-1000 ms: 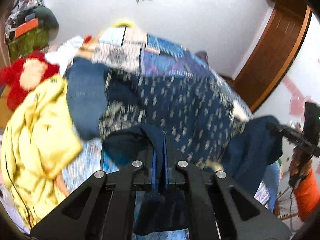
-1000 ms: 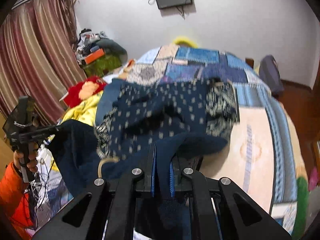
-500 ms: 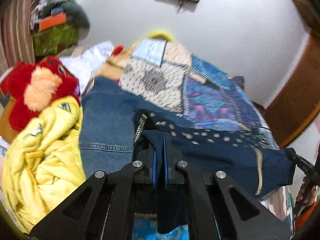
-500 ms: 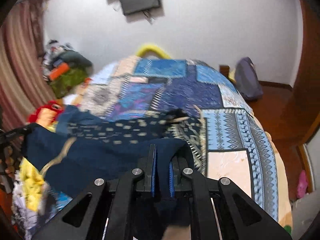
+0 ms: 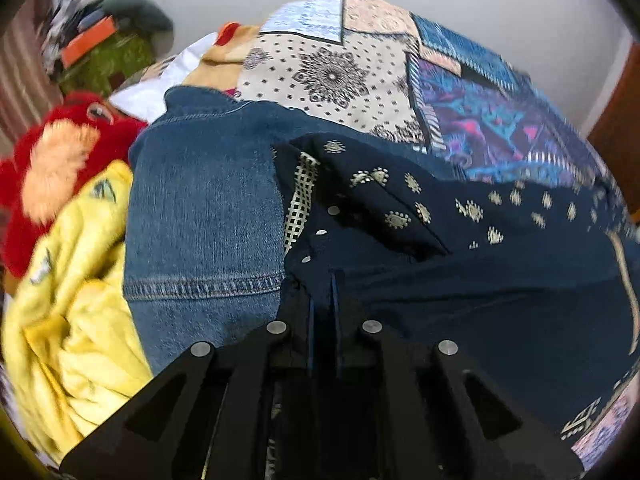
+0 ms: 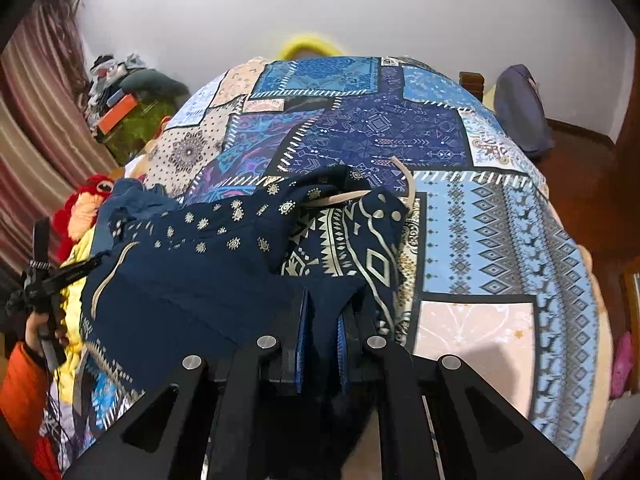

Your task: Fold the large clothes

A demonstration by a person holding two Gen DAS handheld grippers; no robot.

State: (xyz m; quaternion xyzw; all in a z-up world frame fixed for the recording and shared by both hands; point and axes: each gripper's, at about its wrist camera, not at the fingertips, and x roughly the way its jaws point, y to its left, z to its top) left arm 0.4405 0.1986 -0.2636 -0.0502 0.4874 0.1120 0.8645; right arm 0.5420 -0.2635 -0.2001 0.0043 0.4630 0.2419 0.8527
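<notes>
A large navy garment with small gold motifs is stretched between my two grippers, low over the patchwork bedspread. My left gripper is shut on its near-left edge. My right gripper is shut on its near-right edge, next to a gold-patterned border panel. In the right wrist view the garment runs left to the other gripper. Its far edge lies folded on the bed.
Blue jeans lie left of the garment, beside a yellow garment and a red plush toy. A clutter pile stands by striped curtains. A grey bag sits on the floor at the right.
Both grippers moved forward and down over the bed, carrying the garment. It went from a bunched heap to a flatter spread sheet across the bedspread.
</notes>
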